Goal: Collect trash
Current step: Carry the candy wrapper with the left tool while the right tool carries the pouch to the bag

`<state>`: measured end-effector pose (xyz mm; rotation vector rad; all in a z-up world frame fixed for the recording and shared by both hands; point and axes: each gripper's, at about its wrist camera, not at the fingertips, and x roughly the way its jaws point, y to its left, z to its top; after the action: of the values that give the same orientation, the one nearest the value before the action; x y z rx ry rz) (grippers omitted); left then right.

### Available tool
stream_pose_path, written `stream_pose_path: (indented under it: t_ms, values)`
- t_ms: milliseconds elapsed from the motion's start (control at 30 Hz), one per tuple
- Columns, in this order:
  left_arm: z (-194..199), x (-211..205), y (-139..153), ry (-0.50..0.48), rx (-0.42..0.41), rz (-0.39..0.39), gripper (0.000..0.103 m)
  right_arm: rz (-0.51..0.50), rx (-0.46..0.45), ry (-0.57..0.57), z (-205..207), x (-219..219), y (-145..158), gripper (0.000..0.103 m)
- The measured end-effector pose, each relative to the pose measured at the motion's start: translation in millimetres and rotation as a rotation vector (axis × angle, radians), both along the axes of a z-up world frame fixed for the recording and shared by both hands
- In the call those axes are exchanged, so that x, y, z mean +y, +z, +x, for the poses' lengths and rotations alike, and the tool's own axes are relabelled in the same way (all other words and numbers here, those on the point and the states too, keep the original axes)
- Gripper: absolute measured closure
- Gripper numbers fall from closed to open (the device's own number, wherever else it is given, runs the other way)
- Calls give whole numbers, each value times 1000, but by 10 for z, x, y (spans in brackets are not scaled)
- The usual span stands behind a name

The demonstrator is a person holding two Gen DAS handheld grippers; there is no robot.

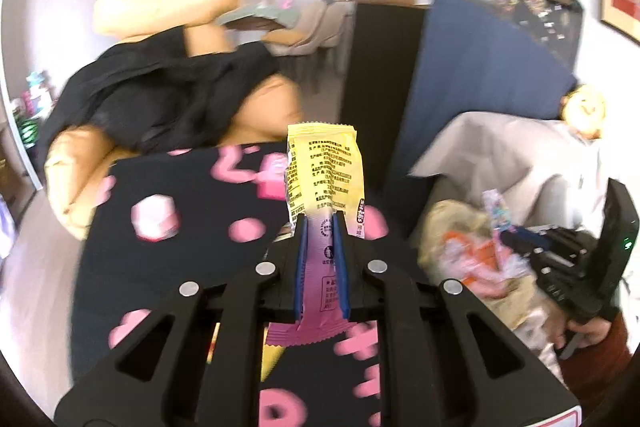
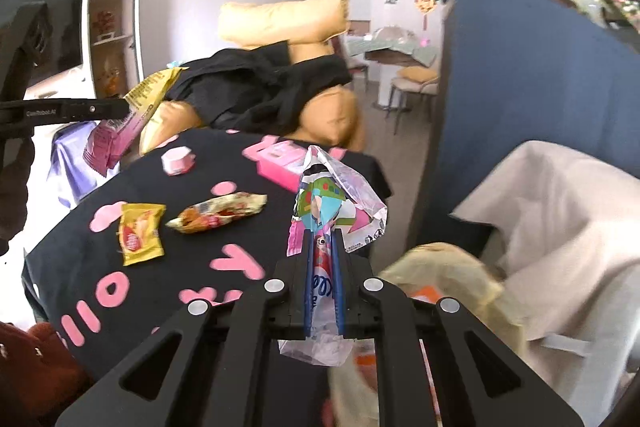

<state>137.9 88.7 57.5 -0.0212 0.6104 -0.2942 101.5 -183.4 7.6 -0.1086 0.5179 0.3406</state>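
1. Left claw clamped on a yellow-and-purple printed snack wrapper, held upright over the black bench cloth with pink lettering.
2. Right claw pinched shut on a crinkled clear wrapper with cartoon print, above the bench's right edge.
3. Step in hand, by judgement: carrying both wrappers to the pale open trash bag with orange print just right of the bench, beside the grey-draped seat.
4. Best kept firmly gripped until each claw sits directly over the bag mouth; thin film likely to flutter or cling to the blue pads.
5. Better released one at a time, low inside the opening, clear of the other claw.
6. Left on the bench: a small yellow snack packet, a crumpled cream-and-orange wrapper, a small pink cup and a pink box.
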Motion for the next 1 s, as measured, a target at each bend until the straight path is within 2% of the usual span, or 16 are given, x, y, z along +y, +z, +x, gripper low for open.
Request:
stream_pose_path:
  t_ms: [200,400,633,1000]
  values:
    - [98,-853,-90,-160,12,-37,91,1,-24,-97,-60,-526,85,93]
    - [309,-1571,-435,-286,114,-65,91,-9,-27,-167,-67,-913,79,93]
    - [415,-1930,-772,-338,185,-96,91,10,-11,-220,-81,-1222,-45,93]
    - [467,-2036,-1034,-337,246,-100,91,20,6,-249,-77,-1364,-166,93]
